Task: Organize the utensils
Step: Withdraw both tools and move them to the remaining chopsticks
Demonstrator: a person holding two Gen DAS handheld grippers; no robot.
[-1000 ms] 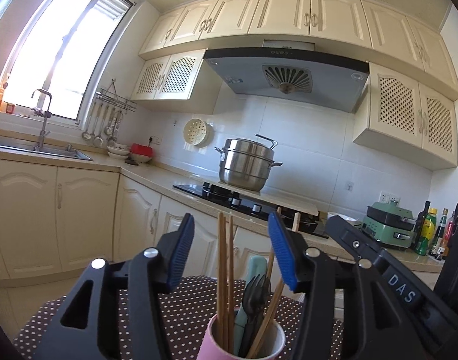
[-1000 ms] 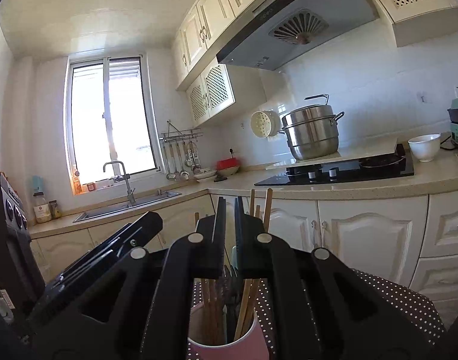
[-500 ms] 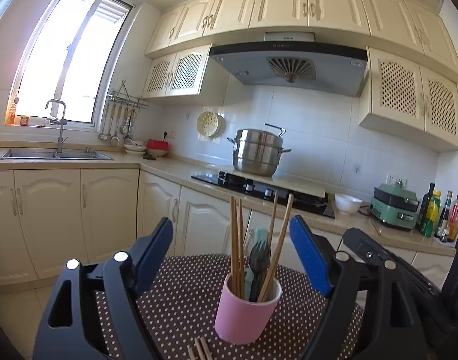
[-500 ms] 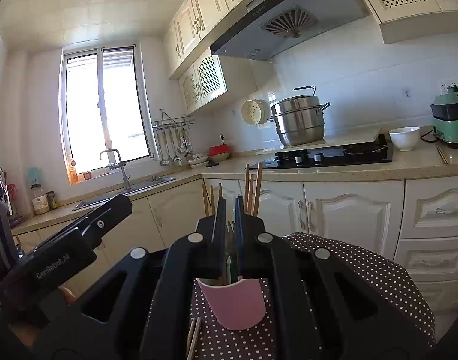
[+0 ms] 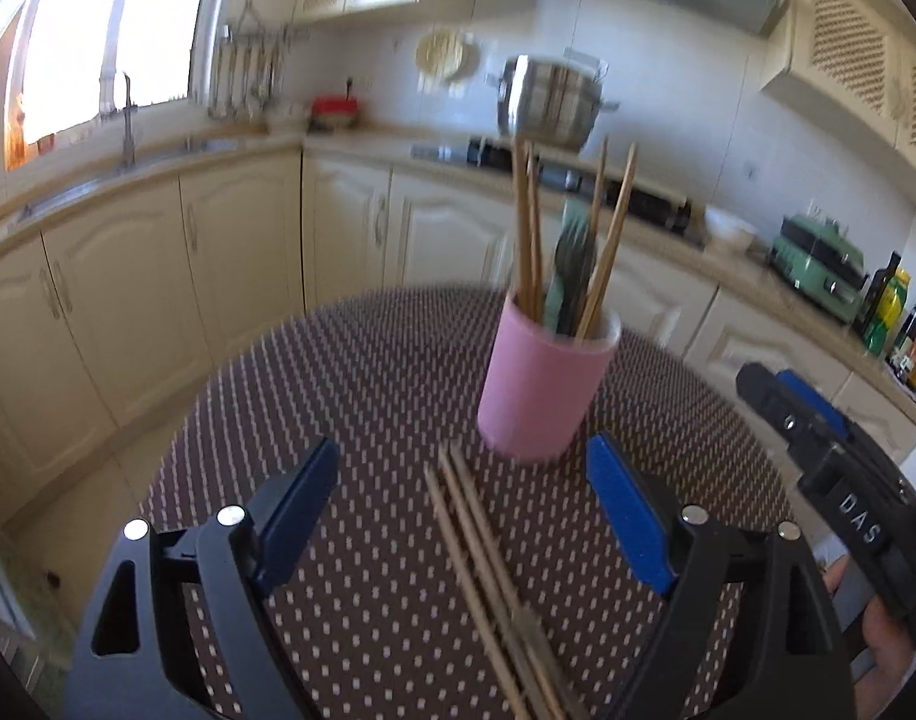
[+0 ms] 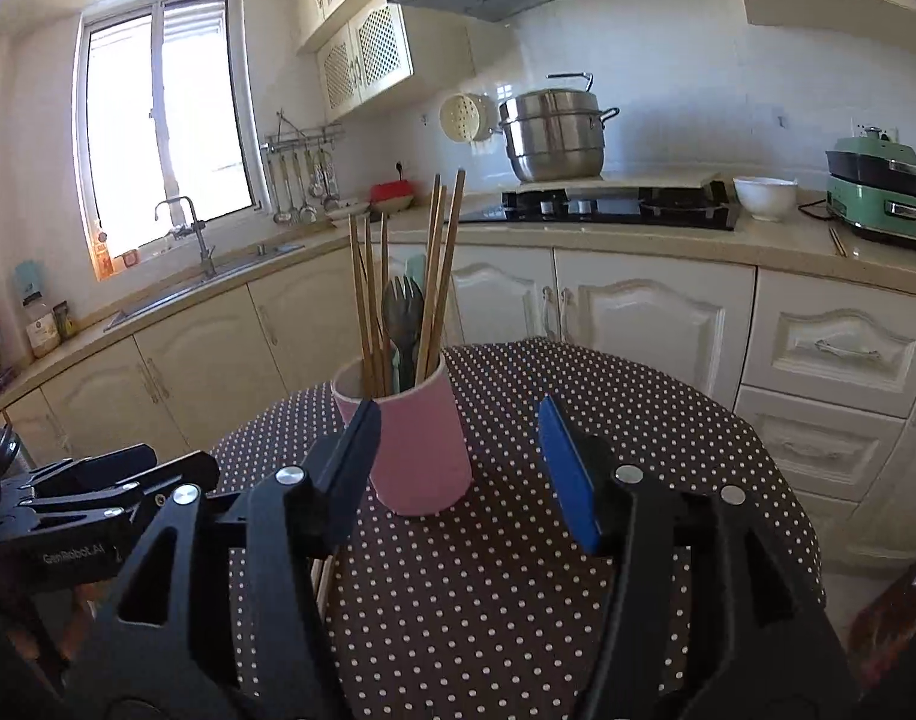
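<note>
Just in front of the pink cup [image 5: 547, 387] on the dotted tablecloth [image 5: 350, 372], loose chopsticks [image 5: 487, 564] lie flat, and I read this as the pick-up step: most utensils already stand in the cup, these remain.

My left gripper [image 5: 466, 516] hangs over them with its jaws wide and opening further; the sticks lie below the gap between the pads, but nothing is gripped. My right gripper [image 6: 458, 468] sits on the near side of the cup, to the right of the left one, with its jaws opening about halfway and nothing between them; the cup stands beyond its tips, apart from both pads.

Next, I judge, the left gripper must sink to the cloth, close across the sticks, then tip them upright over the cup. They are thin and may roll or scissor.

Count, from the right wrist view: one cup; six chopsticks [image 6: 440, 276] standing in it; one dark fork [image 6: 402, 315]; one pale green handle [image 6: 417, 270] behind it. Loose sticks before the cup: three or four, as blur hides which.
</note>
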